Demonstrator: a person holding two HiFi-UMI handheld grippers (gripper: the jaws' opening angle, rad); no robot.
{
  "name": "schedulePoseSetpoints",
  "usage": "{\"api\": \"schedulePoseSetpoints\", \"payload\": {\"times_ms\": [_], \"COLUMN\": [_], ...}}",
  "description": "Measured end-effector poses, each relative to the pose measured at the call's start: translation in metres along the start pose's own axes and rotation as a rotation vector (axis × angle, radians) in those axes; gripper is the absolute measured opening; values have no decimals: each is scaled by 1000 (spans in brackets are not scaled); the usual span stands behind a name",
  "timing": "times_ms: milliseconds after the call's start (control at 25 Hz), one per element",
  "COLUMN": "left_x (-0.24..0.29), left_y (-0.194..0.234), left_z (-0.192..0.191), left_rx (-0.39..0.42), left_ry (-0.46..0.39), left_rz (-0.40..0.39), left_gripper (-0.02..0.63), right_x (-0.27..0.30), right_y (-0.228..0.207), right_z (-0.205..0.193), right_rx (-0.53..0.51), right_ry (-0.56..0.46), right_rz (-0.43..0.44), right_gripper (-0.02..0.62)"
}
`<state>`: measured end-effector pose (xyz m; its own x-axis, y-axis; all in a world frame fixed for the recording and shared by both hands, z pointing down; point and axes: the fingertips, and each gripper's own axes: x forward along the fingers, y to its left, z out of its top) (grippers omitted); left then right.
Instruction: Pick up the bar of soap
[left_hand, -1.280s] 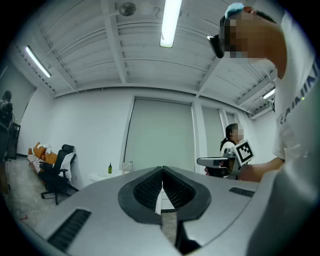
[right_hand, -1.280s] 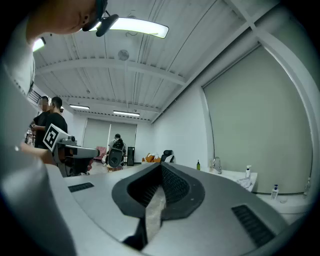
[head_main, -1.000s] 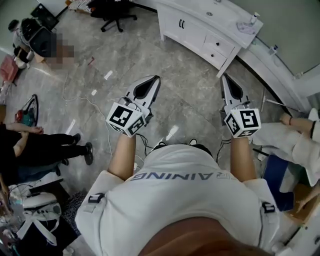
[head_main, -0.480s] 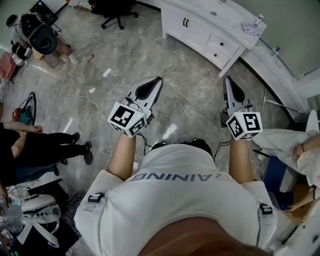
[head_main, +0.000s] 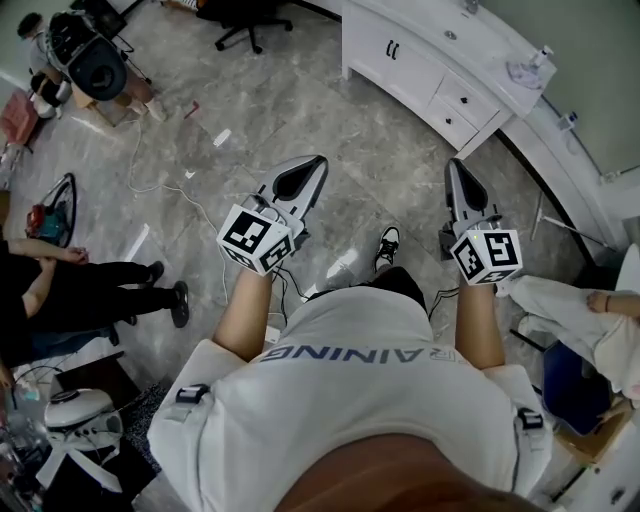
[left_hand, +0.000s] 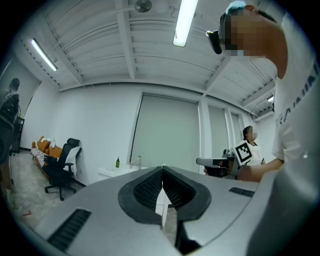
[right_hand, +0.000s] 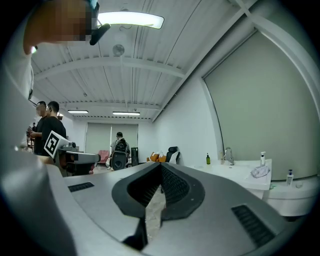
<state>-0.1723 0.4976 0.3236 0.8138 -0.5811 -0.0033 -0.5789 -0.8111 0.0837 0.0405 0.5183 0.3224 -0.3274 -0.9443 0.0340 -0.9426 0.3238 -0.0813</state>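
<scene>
Head view, nearest tool: the left gripper (head_main: 318, 161) is held out level above the floor, well short of the white cabinet (head_main: 420, 75) and pointing roughly toward it.
Left jaws: in the left gripper view the left gripper (left_hand: 162, 168) has its ribbed pads meeting at the tip, with nothing between them.
Other tool: the right gripper (head_main: 455, 163) is also level. It is closer to the cabinet's near corner than the left one, but clear of it.
Right jaws: in the right gripper view the right gripper (right_hand: 160, 165) is pressed together at the tip and empty.
Ground: the grey marbled floor (head_main: 300, 110) lies between both tools and the cabinet front.
Cabinet top: a green bottle (right_hand: 208, 159), a tap (right_hand: 228, 155) and a pump bottle (right_hand: 262, 159) stand on it. A pale lump (right_hand: 260, 171) lies just beside the pump bottle.
Task's thing: the bar of soap cannot be made out in any view. The pale lump on the cabinet top is too small to name.
Past the cabinet's far end: a black office chair (head_main: 250, 20).
Well apart from the cabinet: a seated person (head_main: 90, 290) in dark clothes.
</scene>
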Motion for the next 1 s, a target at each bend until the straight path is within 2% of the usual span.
{"api": "schedulePoseSetpoints", "payload": {"times_ms": [280,440,760,1000], "left_x": [75,135,252,305], "left_y": [47,69,107,128], "left_z": [6,17,17,11], "left_rx": [-5,12,23,10], "left_ry": [2,15,52,76], "left_rz": [24,34,82,105], "left_gripper": [9,9,9,9], "right_x": [79,125,195,236], "right_y": [-41,-84,-201,-241], "right_z": [4,11,15,15], "right_rx": [-114,-109,-80,-46], "right_ry": [10,13,22,0], "right_rz": [57,95,117,168], "right_gripper": [12,12,12,12]}}
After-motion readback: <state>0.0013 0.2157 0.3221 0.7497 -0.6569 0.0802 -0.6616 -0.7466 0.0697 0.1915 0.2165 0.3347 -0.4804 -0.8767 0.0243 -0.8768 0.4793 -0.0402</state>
